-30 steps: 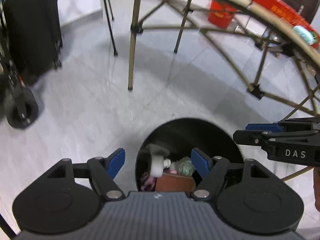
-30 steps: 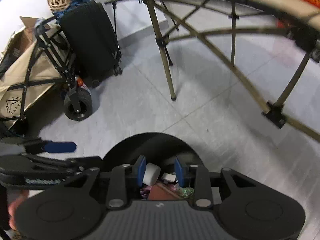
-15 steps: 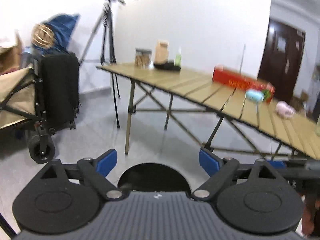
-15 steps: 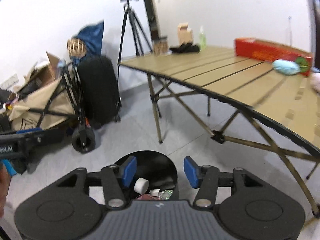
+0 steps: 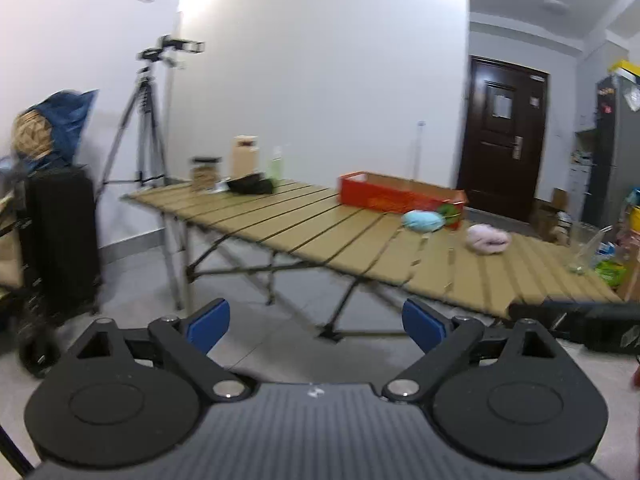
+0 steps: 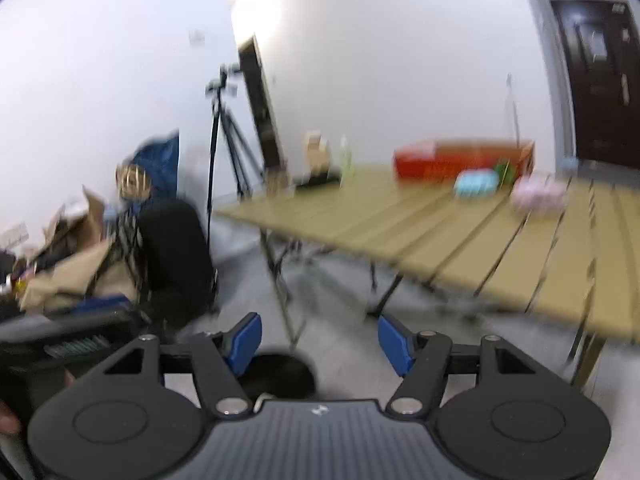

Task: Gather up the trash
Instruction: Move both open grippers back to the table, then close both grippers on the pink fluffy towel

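Open floor (image 5: 304, 344) lies ahead of both grippers, grey tile. Folding table (image 5: 360, 240) spans the right half; crossed legs (image 5: 340, 312) block the space under it. Tabletop carries a red box (image 5: 400, 196), a blue bundle (image 5: 422, 222) and a pink bundle (image 5: 488, 240) near its middle, with bare slats between them and the near edge. To the left stand a black suitcase (image 5: 64, 236) and a tripod (image 5: 148, 120). Black bin (image 6: 280, 376) stands low, just ahead of the right gripper (image 6: 320, 340), its opening unobstructed.
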The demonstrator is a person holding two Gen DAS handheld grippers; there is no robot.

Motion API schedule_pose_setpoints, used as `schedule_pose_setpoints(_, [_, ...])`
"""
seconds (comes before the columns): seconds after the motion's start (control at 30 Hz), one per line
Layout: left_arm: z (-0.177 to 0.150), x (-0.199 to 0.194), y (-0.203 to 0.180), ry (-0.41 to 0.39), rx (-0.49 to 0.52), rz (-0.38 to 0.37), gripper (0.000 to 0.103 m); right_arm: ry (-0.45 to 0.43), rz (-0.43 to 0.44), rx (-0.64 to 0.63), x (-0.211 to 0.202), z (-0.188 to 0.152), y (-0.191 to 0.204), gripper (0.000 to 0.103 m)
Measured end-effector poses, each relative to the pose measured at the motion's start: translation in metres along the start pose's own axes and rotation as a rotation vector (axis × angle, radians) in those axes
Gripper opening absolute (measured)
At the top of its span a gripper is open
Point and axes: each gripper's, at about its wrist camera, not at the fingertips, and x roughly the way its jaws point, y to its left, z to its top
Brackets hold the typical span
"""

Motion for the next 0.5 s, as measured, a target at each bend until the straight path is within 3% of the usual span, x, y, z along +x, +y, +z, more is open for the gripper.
schedule_pose_setpoints(0.1, [0.038, 0.046, -0.042, -0.026, 0.019, -0.098, 0.095, -0.067, -0.078, -0.040, 0.003, 0.054, -0.049, 0.074])
schedule_pose_setpoints(0.2, [0.072, 0.117, -0.087, 0.008, 0.003, -0.217, 0.095, -0.100, -0.168, -0.005, 0.037, 0.105, -0.120, 0.072])
schedule_pose_setpoints(0.33, [0.093, 0.228, -0.157, 0.082, 0.008, -0.304, 0.092, -0.014, -0.239, 0.051, 0.119, 0.142, -0.215, 0.062])
schedule_pose_setpoints(0.43, [0.093, 0.305, -0.192, 0.172, -0.066, -0.350, 0.077, 0.090, -0.292, 0.121, 0.187, 0.148, -0.272, 0.051])
schedule_pose_setpoints(0.5, [0.089, 0.345, -0.208, 0.232, -0.112, -0.330, 0.069, 0.142, -0.300, 0.152, 0.224, 0.146, -0.303, 0.043])
